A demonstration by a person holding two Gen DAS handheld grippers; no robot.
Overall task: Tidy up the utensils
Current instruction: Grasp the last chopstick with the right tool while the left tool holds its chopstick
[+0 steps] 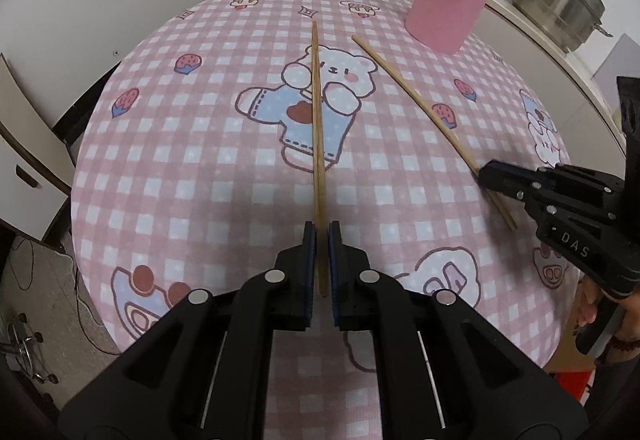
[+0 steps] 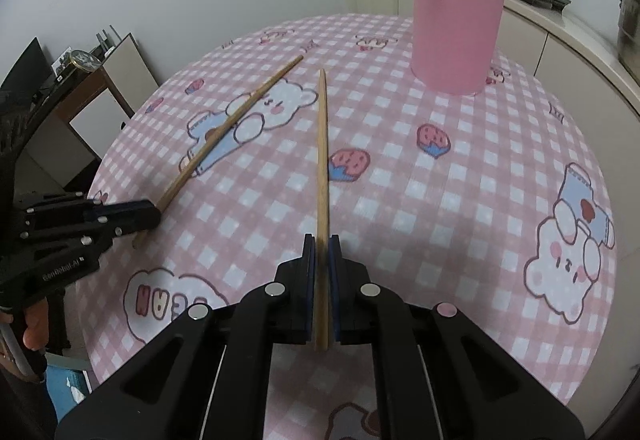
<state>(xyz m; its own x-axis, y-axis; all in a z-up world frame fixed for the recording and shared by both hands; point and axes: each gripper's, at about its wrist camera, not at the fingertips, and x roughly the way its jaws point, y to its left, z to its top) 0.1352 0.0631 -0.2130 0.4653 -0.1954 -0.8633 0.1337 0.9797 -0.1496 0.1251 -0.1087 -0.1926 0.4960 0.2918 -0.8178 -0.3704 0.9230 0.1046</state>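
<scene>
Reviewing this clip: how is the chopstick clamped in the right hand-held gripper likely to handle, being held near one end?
The chopstick looks like thin wood, so probably light and stiff; it projects straight from the right hand-held gripper without sagging. Held near one end, it may pivot between the pads. If dropped on the tablecloth, it might roll a little.

pink cup (image 2: 456,32) stands ahead, bare tablecloth (image 2: 400,200) before it.

Black tool (image 1: 322,236), blue pads, silver screws
</scene>
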